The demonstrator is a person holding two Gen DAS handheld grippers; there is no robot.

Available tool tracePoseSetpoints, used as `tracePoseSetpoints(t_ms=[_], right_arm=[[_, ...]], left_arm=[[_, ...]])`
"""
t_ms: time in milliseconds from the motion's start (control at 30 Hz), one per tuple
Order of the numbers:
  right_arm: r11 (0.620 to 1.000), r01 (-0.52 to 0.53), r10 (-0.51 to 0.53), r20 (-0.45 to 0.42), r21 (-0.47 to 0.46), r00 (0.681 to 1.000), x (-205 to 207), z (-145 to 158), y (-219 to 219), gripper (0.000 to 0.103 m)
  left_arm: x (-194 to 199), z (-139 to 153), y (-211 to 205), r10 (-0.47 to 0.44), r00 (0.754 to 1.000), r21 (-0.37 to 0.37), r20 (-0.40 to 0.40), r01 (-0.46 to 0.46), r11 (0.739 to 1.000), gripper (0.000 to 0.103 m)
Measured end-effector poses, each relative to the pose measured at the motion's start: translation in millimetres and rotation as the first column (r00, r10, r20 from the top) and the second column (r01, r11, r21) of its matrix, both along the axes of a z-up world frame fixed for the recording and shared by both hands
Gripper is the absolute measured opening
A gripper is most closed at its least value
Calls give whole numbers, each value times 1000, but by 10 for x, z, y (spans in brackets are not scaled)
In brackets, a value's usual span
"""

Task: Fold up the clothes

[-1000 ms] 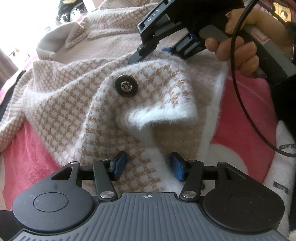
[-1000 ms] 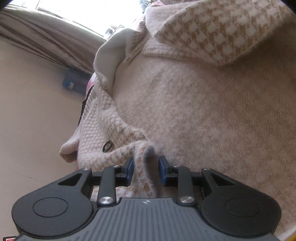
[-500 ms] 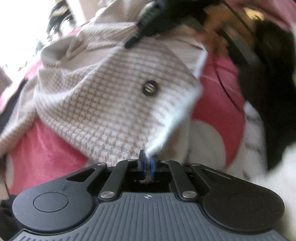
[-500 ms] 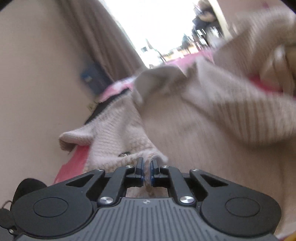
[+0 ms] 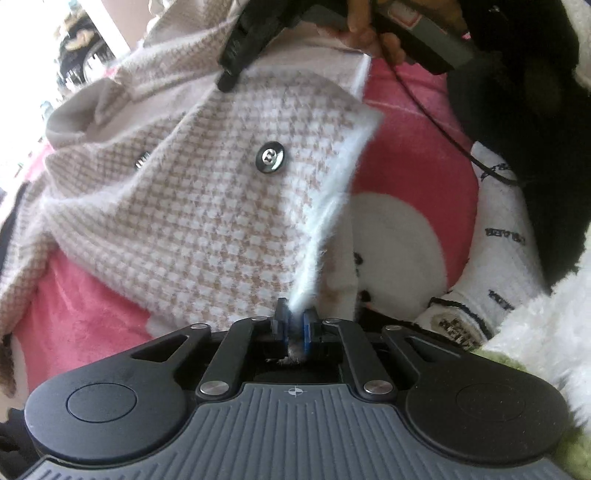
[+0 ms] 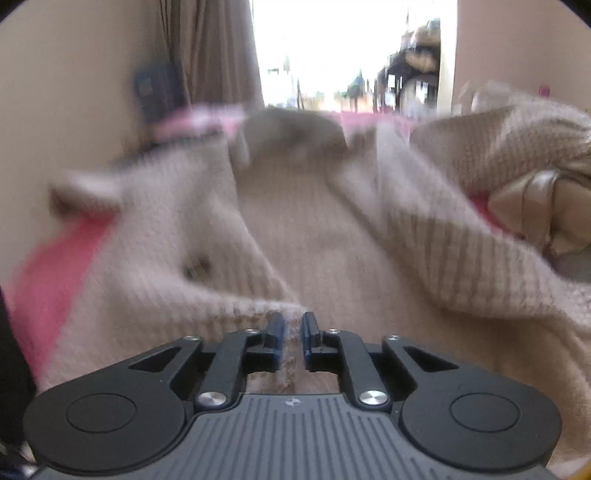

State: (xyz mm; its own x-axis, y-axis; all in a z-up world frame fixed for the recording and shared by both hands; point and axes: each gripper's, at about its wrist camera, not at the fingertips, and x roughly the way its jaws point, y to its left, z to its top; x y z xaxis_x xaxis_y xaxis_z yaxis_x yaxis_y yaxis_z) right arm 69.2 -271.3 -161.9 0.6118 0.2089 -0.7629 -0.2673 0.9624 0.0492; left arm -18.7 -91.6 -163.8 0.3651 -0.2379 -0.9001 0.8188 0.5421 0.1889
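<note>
The beige-and-white houndstooth cardigan (image 5: 207, 206) lies spread over a pink blanket (image 5: 406, 155), and everything here hangs off that garment. The left gripper (image 5: 294, 325) has its blue pads (image 5: 306, 326) pinched on the fluffy white front edge of the cardigan, right at the near corner; the jaws have just eased apart a touch, but the cloth is clamped between them. A dark metal button (image 5: 270, 157) sits on the panel a little way up from that grip. At the far side of the same panel, the right gripper (image 6: 292, 332) holds another bit of the hem; its jaws have just been opening slightly, with knit pressed between the pads. A hand (image 5: 369, 33) holds it above the cardigan.
</note>
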Motion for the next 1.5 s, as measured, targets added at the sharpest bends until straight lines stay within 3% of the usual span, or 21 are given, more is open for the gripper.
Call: tracePoseSetpoints(t_ms=[67,133,233,300,367,433,500,567,633,867,933,1000,1033,1133,1267,1400,1500], right_arm=[[1000,9,-10,-89,-15,996,89,-117,-46,29],[997,56,-50,-99,55,994,132,16,-182,34],[974,120,-106,-85,190,991,224,306,-404,39],[943,144,-128,-73,301,989,380,494,-505,42],[904,146,-128,-71,402,989,601,624,-516,42],[856,142,-107,-98,497,989,907,659,-429,45],[807,138,-75,-132,574,988,1244,651,-292,55],[793,128,-37,-163,595,986,1601,594,-62,55],[817,126,-24,-185,563,982,1930,516,197,55],[872,101,-1,-205,479,979,2757,164,926,50],[889,101,8,-235,447,972,2893,28,1045,41],[914,104,8,-275,391,962,2966,-77,1132,8],[931,104,-4,-276,351,961,2980,-73,1151,6],[967,88,-45,-176,241,983,3034,148,1143,5],[997,71,-73,40,41,997,3202,576,1182,5],[986,59,-32,173,-153,984,3514,772,1348,4],[950,12,68,242,-313,968,3689,757,1571,4]], left_arm=[[19,33,23,12,999,-4,-35,-13,1000,17],[51,120,109,40,997,-27,-71,-42,999,29],[283,325,332,120,982,-123,-148,-139,983,32],[480,472,492,175,963,-195,-207,-216,957,32],[751,576,603,248,947,-253,-205,-296,921,32],[1043,603,627,323,931,-287,-170,-360,888,32],[1341,567,588,391,909,-310,-143,-416,855,32],[1572,514,550,463,883,-365,-75,-456,812,32],[1756,433,508,504,863,-399,-29,-472,786,32],[2017,42,714,556,819,-402,-145,-562,723,32],[2024,47,799,560,808,-423,-183,-579,697,32],[2046,47,825,564,803,-447,-191,-583,678,32],[2044,42,824,561,805,-452,-193,-580,677,32],[2027,48,822,536,817,-473,-211,-566,676,32],[2043,42,811,514,826,-498,-231,-554,667,32],[2093,6,786,507,825,-496,-251,-559,664,32],[2141,-55,785,502,817,-479,-285,-575,663,32]])
